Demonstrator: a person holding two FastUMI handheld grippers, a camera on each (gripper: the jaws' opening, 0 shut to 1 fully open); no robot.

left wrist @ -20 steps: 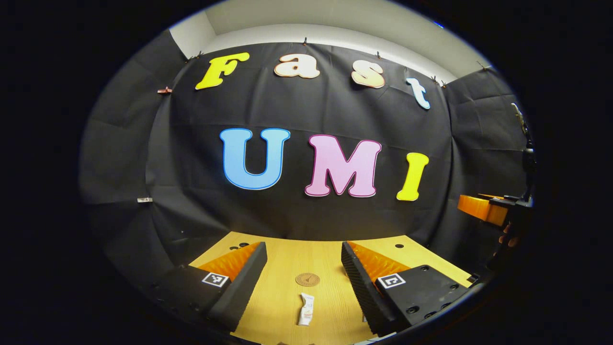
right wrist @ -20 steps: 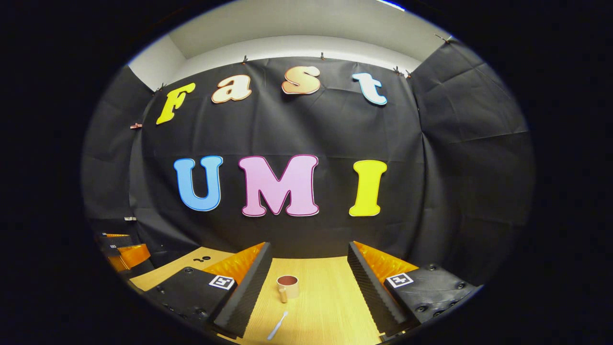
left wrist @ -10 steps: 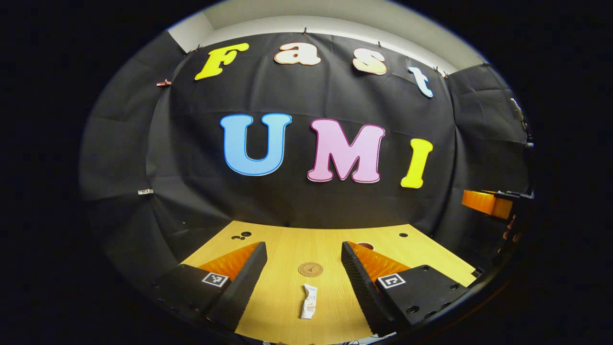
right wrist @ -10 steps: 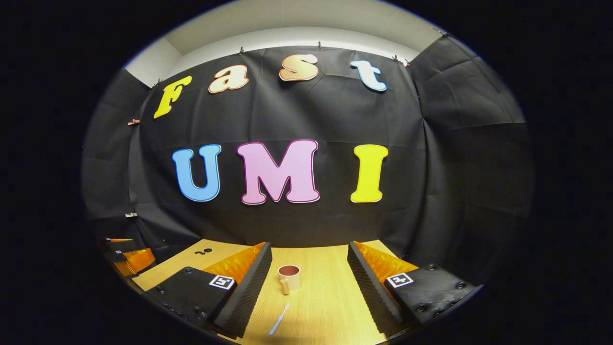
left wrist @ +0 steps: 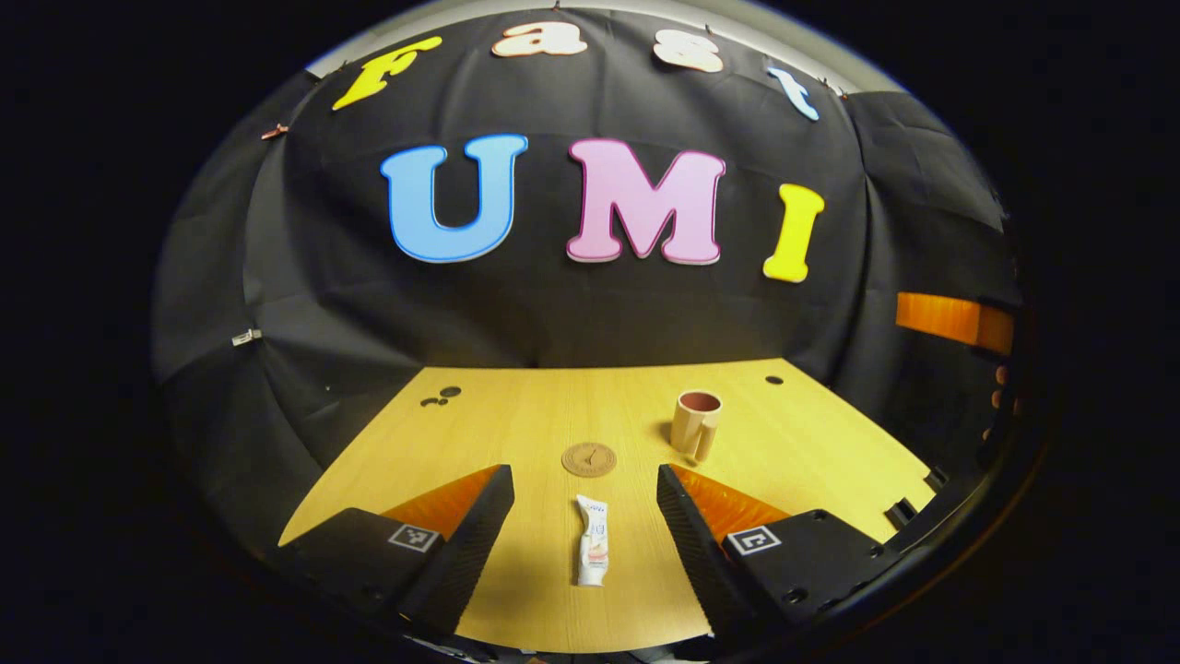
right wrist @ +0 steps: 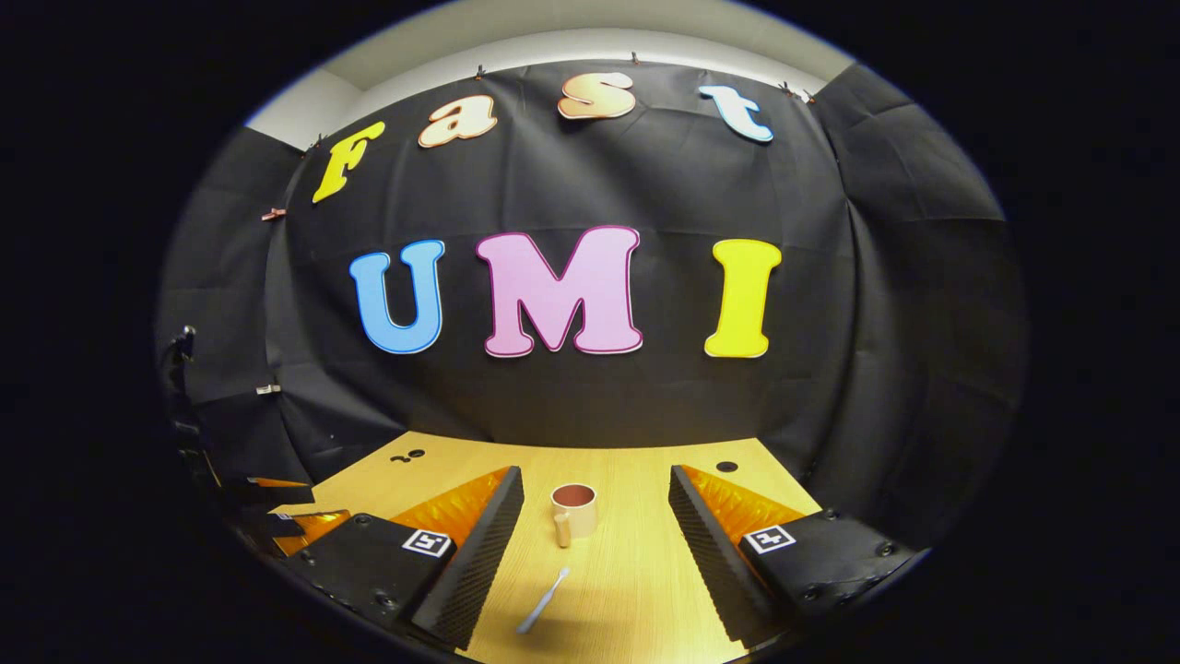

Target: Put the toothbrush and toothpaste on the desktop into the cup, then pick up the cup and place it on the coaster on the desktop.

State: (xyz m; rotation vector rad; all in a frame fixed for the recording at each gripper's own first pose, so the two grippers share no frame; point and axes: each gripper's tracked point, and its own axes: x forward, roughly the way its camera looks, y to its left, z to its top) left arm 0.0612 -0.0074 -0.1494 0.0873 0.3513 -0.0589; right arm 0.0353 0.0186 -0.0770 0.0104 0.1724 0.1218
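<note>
On the desktop (left wrist: 516, 433), directly ahead of the left gripper (left wrist: 584, 516), the toothpaste (left wrist: 592, 551) lies flat between that gripper's spread fingers, touching neither. Its long axis runs along the gripper's forward line, one end toward the camera and the other toward the coaster (left wrist: 589, 458), which sits just beyond it. The cup (left wrist: 695, 424) stands upright, beyond and to the right of the coaster, apart from it, with its mouth open upward.

In the right gripper view, the right gripper (right wrist: 595, 544) is likewise spread wide and holds nothing. The toothbrush (right wrist: 543, 599) lies flat on the desktop between its fingers, nearer the left one, with its long axis slightly diagonal to the gripper's forward line. The cup (right wrist: 573, 511) stands just beyond the toothbrush with its handle facing the camera.

Judgement: nothing is yet in the cup, so the task stands at its first pick. Each gripper is aligned with one item: left nearer the toothpaste, right nearer the toothbrush. The left fingers straddle the tube's width, so descending and closing should suffice
</note>
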